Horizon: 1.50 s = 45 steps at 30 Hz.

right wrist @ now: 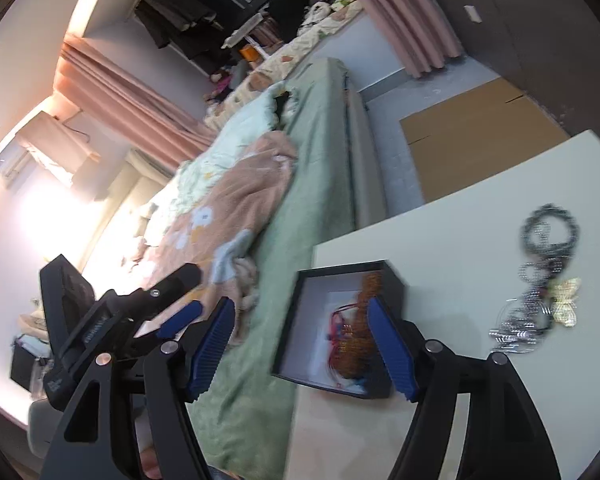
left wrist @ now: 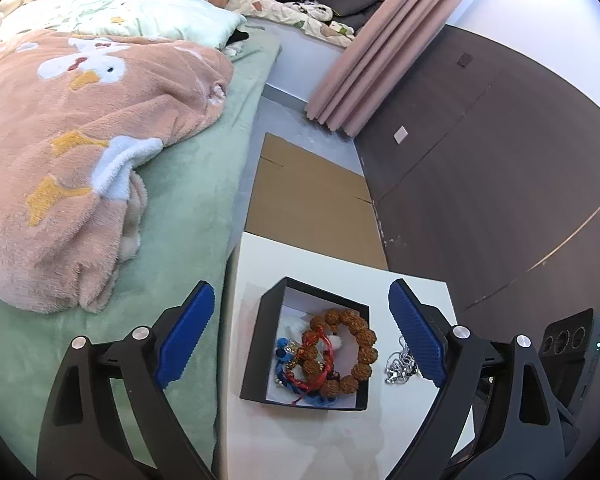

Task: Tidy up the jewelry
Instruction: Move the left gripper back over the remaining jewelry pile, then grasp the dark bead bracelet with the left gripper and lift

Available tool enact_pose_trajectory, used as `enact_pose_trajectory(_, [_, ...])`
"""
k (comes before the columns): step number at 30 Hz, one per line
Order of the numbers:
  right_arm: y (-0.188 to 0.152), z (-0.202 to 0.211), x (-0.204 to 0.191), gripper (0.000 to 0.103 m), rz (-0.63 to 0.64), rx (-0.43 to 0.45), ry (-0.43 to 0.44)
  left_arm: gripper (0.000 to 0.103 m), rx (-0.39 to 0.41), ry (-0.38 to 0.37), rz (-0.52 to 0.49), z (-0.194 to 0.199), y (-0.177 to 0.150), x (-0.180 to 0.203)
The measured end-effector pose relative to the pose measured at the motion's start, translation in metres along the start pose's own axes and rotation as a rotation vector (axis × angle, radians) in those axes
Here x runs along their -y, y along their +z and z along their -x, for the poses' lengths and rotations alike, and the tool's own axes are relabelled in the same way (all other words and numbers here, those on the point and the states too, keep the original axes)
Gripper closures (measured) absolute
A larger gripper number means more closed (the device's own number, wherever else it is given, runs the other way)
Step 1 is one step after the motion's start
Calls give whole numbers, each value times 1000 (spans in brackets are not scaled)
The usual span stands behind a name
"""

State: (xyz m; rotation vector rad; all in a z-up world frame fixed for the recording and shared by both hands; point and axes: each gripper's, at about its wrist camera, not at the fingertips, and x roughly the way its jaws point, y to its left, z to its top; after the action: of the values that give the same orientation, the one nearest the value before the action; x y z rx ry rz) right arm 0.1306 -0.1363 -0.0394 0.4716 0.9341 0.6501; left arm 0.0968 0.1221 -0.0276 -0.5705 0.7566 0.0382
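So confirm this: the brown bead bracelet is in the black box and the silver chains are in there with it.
Not quite. The brown bead bracelet is in the black box, but the silver chains lie outside it on the white table; the right wrist view shows this most clearly.

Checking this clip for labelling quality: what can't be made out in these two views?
- Silver chain, left wrist view: partly hidden behind the left gripper's right finger.
- Loose jewelry on the white table, right wrist view: motion blur; single pieces cannot be told apart.
- Contents of the black box, right wrist view: blurred, partly behind the right gripper's finger.
- Blue and red pieces under the brown bead bracelet: tangled, count unclear.
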Motion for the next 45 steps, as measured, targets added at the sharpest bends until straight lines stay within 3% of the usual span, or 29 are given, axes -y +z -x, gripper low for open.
enact_pose_trajectory(11, [12, 48, 65, 35, -102, 7, -178, 15, -32, -30, -100, -13, -18, 44])
enact_pose_trajectory(24, [16, 79, 113, 35, -148, -8, -257, 16, -99, -68, -261, -43, -52, 112])
enact_pose_trajectory(31, [18, 91, 142, 35, -196, -20, -293, 31, -164, -64, -341, -67, -76, 141])
enact_pose_trajectory(40, [21, 101, 163, 35, -234, -19, -305, 51, -241, -68, -367, -102, -97, 164])
enact_pose_trajectory(43, [23, 103, 167, 35, -240, -16, -303, 60, -262, -77, -363, -115, -102, 169])
enact_pose_trajectory(45, [24, 103, 169, 35, -245, -16, -301, 72, -279, -89, -355, -124, -104, 172])
